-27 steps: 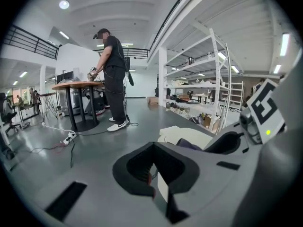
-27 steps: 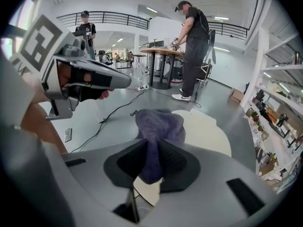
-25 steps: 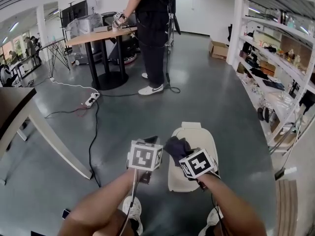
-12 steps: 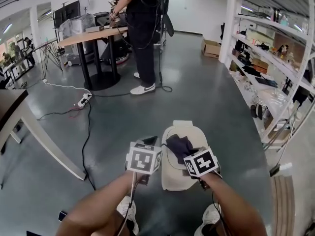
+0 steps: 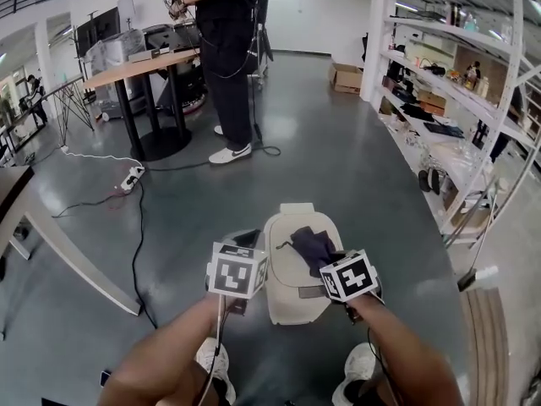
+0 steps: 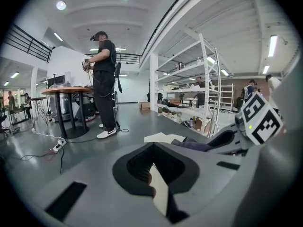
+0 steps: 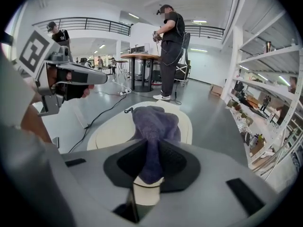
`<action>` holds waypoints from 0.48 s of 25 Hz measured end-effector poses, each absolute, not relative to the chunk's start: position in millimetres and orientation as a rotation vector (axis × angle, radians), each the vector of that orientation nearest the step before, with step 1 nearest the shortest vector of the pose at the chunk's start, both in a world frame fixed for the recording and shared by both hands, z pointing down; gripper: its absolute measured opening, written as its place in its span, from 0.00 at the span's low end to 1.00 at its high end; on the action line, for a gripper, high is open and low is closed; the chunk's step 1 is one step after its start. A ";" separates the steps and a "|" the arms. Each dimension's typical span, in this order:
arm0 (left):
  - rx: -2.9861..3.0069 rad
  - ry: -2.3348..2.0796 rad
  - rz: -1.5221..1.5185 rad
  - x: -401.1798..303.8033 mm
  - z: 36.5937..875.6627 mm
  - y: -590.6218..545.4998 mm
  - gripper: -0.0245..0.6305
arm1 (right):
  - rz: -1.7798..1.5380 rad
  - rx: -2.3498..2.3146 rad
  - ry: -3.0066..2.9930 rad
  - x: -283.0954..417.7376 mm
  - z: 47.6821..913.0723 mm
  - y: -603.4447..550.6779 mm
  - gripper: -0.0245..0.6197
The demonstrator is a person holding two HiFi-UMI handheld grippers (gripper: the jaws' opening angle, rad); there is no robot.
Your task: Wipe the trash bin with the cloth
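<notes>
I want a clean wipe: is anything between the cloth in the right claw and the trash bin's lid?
Nothing visible stands between them. The right claw is shut on the dark cloth, which hangs directly over the bin's cream lid. The left claw sits off the lid's left side, not in the way.
</notes>
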State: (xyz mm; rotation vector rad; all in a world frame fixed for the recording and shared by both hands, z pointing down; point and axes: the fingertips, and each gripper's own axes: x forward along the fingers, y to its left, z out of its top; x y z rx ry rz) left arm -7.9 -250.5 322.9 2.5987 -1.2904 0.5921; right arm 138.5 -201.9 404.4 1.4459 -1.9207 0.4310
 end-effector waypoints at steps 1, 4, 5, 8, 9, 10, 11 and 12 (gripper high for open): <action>2.595 -1.288 0.597 -7.3 325.0 -249.6 0.04 | 0.435 1.455 -1.917 142.7 405.1 -200.9 0.15; 2.595 -1.273 0.596 0.4 328.5 -245.6 0.04 | 0.444 1.480 -1.897 159.5 405.1 -196.2 0.15; 2.596 -1.268 0.596 2.7 328.1 -244.9 0.04 | 0.449 1.488 -1.892 163.7 404.7 -195.2 0.15; 2.593 -1.256 0.590 6.3 324.8 -244.4 0.04 | 0.465 1.511 -1.878 172.3 405.4 -194.4 0.15; 2.595 -1.253 0.589 8.0 324.2 -244.0 0.04 | 0.471 1.517 -1.873 175.1 406.6 -193.9 0.15; 2.597 -1.250 0.588 10.3 324.3 -243.4 0.04 | 0.479 1.524 -1.868 178.0 408.1 -193.1 0.15; 2.599 -1.248 0.587 13.1 325.0 -242.6 0.04 | 0.489 1.530 -1.864 180.7 409.6 -192.3 0.15; 2.600 -1.246 0.586 16.0 325.9 -241.8 0.04 | 0.497 1.537 -1.862 183.0 410.7 -191.6 0.15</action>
